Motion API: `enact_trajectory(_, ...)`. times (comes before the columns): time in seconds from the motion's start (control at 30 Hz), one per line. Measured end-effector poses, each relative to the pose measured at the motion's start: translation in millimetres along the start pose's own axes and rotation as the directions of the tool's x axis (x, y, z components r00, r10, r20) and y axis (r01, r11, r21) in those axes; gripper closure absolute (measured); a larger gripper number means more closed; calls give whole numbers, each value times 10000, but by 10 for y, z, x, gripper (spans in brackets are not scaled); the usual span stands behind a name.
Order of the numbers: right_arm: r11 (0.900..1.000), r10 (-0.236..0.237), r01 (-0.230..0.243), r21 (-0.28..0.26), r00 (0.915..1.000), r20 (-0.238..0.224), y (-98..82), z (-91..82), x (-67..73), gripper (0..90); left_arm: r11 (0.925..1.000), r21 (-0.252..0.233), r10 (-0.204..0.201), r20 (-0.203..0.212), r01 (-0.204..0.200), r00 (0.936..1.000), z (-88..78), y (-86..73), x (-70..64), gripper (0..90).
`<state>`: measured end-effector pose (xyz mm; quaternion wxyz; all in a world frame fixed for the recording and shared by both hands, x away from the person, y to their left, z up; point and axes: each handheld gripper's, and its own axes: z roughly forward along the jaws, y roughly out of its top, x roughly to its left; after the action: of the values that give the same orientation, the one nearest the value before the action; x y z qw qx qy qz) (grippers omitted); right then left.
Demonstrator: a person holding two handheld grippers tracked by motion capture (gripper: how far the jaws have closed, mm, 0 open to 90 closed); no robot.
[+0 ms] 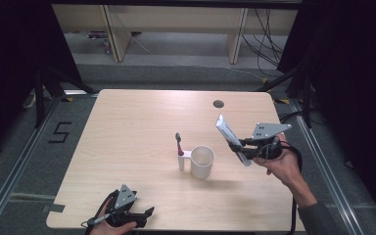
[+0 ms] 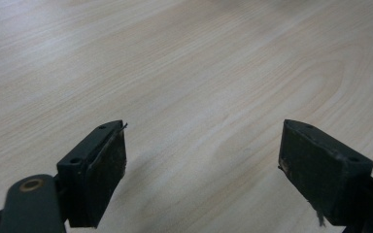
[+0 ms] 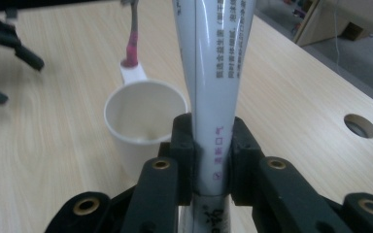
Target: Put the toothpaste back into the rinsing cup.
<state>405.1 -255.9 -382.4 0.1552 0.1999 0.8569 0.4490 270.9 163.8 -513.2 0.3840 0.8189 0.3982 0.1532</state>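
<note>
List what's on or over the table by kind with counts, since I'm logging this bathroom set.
Toothpaste tube, clamped in the right gripper: 1
White cup: 1
Toothbrush, standing in the cup's handle: 1
Grippers, counting the open left gripper: 2
Total: 5

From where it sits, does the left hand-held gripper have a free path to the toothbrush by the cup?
Probably yes. The left hand-held gripper rests open at the near edge, holding nothing, and bare table lies between it and the toothbrush, which stands on the cup's left. The right hand-held gripper, clamping the toothpaste tube, is beyond the cup.
</note>
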Motion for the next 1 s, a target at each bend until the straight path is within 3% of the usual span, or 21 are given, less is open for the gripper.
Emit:
enact_trajectory(0.07, 9998, 11, -8, -223, 9999, 103, 14, 9, -12, 771, 10000, 9, 26, 26, -26, 10000, -4, -1, 1, 170)
enact_trajectory(0.23, 9918, 670, -663, -1092, 9977, 30, 105, 90, -54, 770, 10000, 5, 70, 1, -70, 10000, -3, -2, -1, 170)
enact_trajectory(0.27, 9925, 489, -474, -1126, 9987, 106, 120, 99, -72, 770, 10000, -5, 86, 13, -86, 10000, -4, -2, -1, 170)
enact_trajectory(0.33, 9864, 669, -630, -1517, 9975, 209, 150, 142, -76, 770, 10000, 3, 25, -34, -25, 10000, 2, 1, 0, 170)
enact_trajectory(0.4, 9820, 965, -947, -1635, 9953, 30, 175, 171, -69, 770, 10000, -37, 13, -18, -13, 10000, 3, -2, -3, 170)
enact_trajectory(0.53, 9699, 1011, -1000, -2219, 9949, -62, 267, 298, -26, 770, 10000, -59, 66, -24, -66, 10000, -1, 0, 1, 170)
enact_trajectory(0.83, 9634, 1149, -1229, -2382, 9923, -469, 336, 455, 66, 770, 9999, -107, 79, -43, -80, 10000, -5, 1, -10, 170)
enact_trajectory(0.9, 9556, 1272, -1402, -2592, 9896, -666, 339, 508, 86, 770, 9999, -70, 109, -16, -109, 9999, -2, 0, -4, 170)
enact_trajectory(1.0, 9613, 1105, -1204, -2479, 9924, -535, 349, 569, 103, 770, 9998, -6, 180, -102, -180, 9998, 4, 0, 0, 170)
